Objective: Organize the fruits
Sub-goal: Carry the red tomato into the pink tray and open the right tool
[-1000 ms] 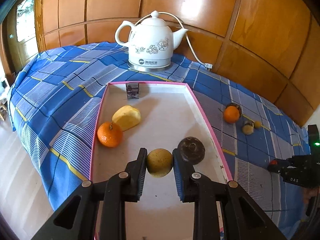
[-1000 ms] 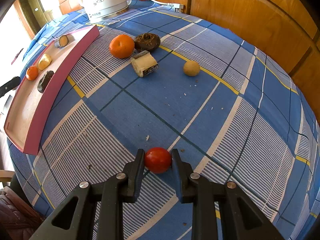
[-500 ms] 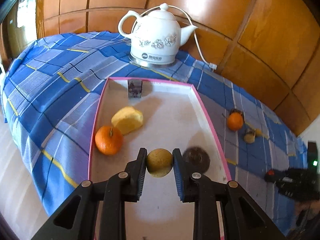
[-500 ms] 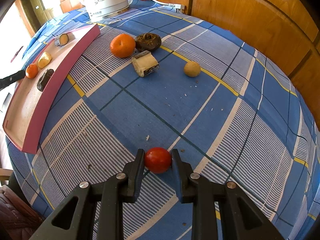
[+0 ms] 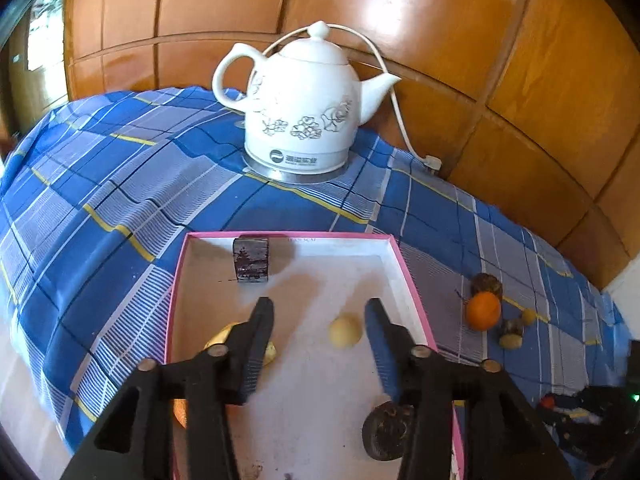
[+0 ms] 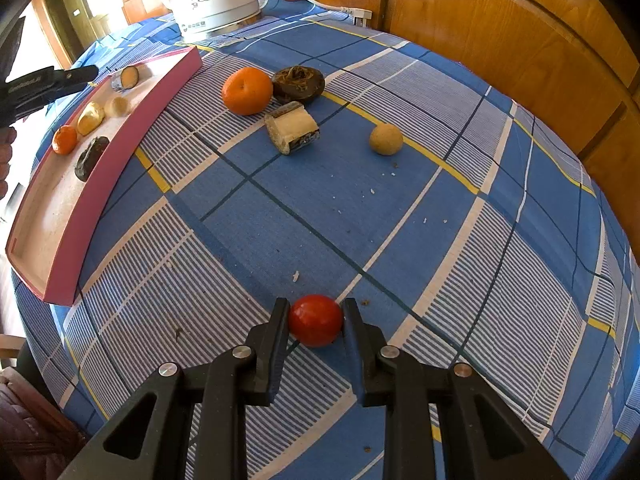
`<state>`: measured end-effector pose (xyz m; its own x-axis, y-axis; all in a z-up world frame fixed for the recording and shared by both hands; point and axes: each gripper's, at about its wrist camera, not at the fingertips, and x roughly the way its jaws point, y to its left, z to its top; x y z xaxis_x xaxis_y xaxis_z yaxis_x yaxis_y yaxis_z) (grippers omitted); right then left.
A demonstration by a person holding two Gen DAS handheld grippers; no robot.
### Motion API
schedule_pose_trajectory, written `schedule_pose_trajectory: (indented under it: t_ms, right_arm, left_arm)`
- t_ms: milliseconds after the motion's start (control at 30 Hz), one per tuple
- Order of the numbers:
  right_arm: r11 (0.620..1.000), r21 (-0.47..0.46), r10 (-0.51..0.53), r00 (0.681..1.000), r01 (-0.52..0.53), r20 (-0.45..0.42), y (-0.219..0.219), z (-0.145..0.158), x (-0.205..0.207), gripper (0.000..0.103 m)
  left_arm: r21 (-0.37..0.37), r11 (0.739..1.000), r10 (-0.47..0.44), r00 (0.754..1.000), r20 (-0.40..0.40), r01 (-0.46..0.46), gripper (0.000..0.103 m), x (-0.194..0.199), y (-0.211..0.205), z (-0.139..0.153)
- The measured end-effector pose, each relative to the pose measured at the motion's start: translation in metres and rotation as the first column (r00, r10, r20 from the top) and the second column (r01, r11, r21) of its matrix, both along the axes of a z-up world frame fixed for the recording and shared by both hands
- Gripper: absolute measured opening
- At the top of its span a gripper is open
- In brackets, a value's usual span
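Observation:
My left gripper (image 5: 320, 344) is open above the pink-rimmed tray (image 5: 408, 276). A round tan fruit (image 5: 345, 332) lies free on the tray floor between its jaws. The tray also holds a yellow fruit (image 5: 224, 336), a dark round fruit (image 5: 386, 436), a dark cut piece (image 5: 251, 265) at the far end, and an orange (image 5: 180, 410) partly hidden under the left finger. My right gripper (image 6: 316, 320) is shut on a red tomato (image 6: 316, 320) low over the blue plaid cloth. On the cloth lie an orange (image 6: 247, 90), a dark fruit (image 6: 298, 84), a cut piece (image 6: 292, 128) and a tan ball (image 6: 386, 140).
A white electric kettle (image 5: 304, 112) with a cord stands behind the tray against the wooden wall panels (image 5: 520, 80). The tray (image 6: 100, 184) lies at the table's left side in the right wrist view. Crumbs dot the cloth.
My left gripper moved forward along the tray and opened, letting go of the tan fruit, which now rests on the tray floor. The right gripper stays shut on the tomato, hardly moved.

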<state>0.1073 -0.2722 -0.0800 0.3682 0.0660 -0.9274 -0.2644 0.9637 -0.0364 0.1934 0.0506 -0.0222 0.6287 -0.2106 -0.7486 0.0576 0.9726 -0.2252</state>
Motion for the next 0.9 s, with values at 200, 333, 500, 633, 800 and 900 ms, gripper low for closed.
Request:
schedule_pose_trajectory:
  t_ms: [200, 333, 500, 633, 800, 900]
  right_arm:
    - [1.000, -0.011, 0.005, 1.000, -0.005, 0.002, 0.001, 0.000, 0.000, 0.026]
    - [1.000, -0.011, 0.003, 1.000, -0.003, 0.004, 0.001, 0.000, 0.000, 0.026]
    - [1.000, -0.011, -0.001, 1.000, 0.001, 0.006, 0.002, 0.000, -0.001, 0.026]
    - [1.000, -0.008, -0.008, 1.000, 0.008, 0.009, 0.002, 0.000, -0.001, 0.026]
    - [1.000, 0.006, -0.023, 1.000, 0.023, 0.011, 0.000, 0.000, -0.001, 0.026]
    - [0.999, 0.017, -0.029, 1.000, 0.029, 0.011, -0.002, -0.001, -0.001, 0.026]
  left_arm:
    - [0.018, 0.998, 0.055, 0.998, -0.025, -0.054, 0.050, -0.029, 0.007, -0.005]
    - [0.050, 0.994, 0.095, 0.995, -0.038, -0.093, 0.050, -0.054, 0.010, -0.010]
    - [0.067, 0.990, 0.130, 0.991, -0.035, -0.127, 0.058, -0.083, 0.015, -0.014]
    - [0.078, 0.988, 0.132, 0.991, -0.028, -0.130, 0.060, -0.096, 0.014, -0.013]
    - [0.087, 0.988, 0.132, 0.991, -0.013, -0.130, 0.061, -0.106, 0.014, -0.006]
    - [0.094, 0.988, 0.119, 0.993, 0.002, -0.119, 0.061, -0.111, 0.013, -0.002]
